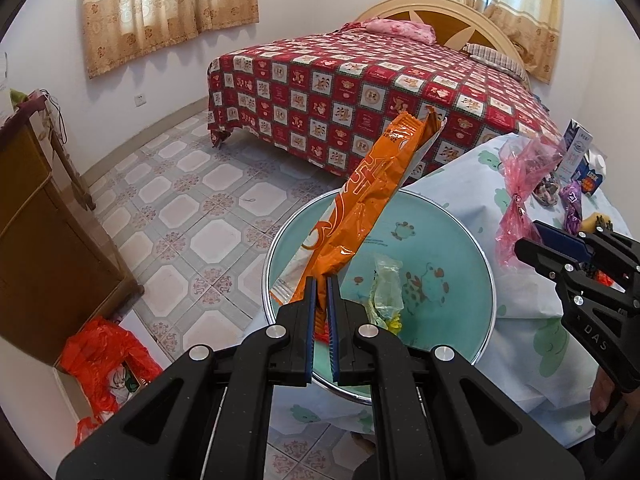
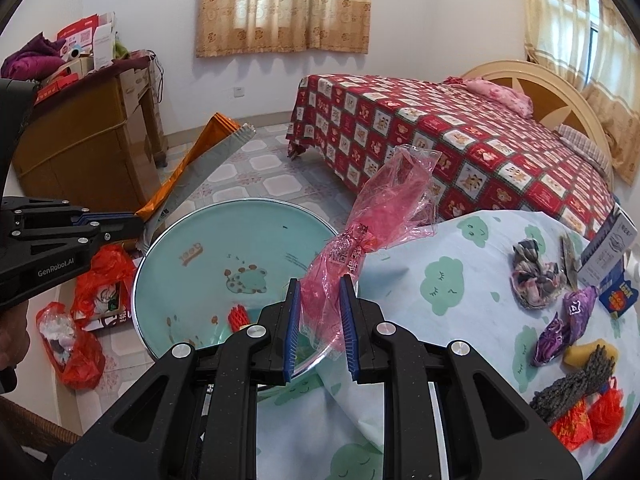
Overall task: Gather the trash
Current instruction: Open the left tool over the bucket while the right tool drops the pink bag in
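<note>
"GenRobot.AI" on left gripper [image 2: 138,222]; "DAS" on right gripper [image 1: 524,248].

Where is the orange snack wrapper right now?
The orange snack wrapper is pinched in the left gripper, standing up over the teal basin; in the right wrist view it shows at far left, beside the wooden cabinet.

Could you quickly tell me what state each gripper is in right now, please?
Left gripper: shut on the orange wrapper.
Right gripper: holding the pink bag; fingers part open.
</note>
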`<state>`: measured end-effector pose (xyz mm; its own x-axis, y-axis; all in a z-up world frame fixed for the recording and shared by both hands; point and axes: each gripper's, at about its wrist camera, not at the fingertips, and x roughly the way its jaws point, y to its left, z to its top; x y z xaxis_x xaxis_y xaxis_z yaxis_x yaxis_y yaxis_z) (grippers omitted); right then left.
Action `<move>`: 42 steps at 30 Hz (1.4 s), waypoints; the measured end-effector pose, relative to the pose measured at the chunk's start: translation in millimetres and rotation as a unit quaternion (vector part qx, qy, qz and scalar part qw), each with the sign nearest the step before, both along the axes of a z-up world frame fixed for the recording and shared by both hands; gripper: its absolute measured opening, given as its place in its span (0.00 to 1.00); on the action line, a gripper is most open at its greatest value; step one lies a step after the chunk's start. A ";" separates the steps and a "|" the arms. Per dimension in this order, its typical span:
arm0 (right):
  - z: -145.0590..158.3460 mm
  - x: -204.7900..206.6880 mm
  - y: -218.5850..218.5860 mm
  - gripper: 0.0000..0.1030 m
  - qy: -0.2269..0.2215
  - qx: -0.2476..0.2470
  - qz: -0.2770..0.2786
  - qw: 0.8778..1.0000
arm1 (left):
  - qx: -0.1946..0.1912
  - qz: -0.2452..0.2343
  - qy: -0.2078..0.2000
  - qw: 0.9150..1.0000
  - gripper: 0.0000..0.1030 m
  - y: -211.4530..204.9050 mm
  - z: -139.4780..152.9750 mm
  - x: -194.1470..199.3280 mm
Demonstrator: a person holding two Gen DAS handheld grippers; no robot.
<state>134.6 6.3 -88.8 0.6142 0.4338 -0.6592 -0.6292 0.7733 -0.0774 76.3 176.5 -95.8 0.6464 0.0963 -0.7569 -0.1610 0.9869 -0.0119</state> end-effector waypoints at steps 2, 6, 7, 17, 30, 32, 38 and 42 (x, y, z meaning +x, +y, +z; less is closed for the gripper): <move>-0.3 -0.2 1.2 0.19 0.000 0.000 0.002 1.000 | 0.000 0.000 0.000 1.000 0.05 0.1 -0.1 0.0; -0.1 0.2 3.7 0.19 -0.001 -0.001 0.005 1.000 | -0.001 0.000 0.001 1.000 0.05 1.5 -0.6 -0.7; -0.1 0.0 4.4 0.19 -0.002 -0.001 0.006 1.000 | -0.001 0.000 0.001 1.000 0.05 2.8 -0.9 -1.3; -2.1 -1.2 6.5 0.19 0.000 -0.003 0.009 1.000 | -0.002 0.001 0.001 1.000 0.06 2.2 -0.6 -0.7; -6.5 -3.2 12.3 0.20 0.002 -0.007 0.020 1.000 | -0.005 -0.001 0.001 1.000 0.06 0.5 -4.3 -2.7; -7.4 -2.5 13.1 0.20 0.003 -0.007 0.021 1.000 | -0.006 -0.002 0.002 1.000 0.06 -0.9 -4.8 -2.7; -9.3 -4.2 14.6 0.35 0.003 -0.002 0.032 0.999 | -0.014 -0.011 0.000 1.000 0.11 -13.1 -6.6 -4.9; -10.9 -3.8 11.5 0.40 0.005 0.000 0.026 1.000 | -0.015 -0.015 -0.002 1.000 0.30 -19.0 -7.2 -2.8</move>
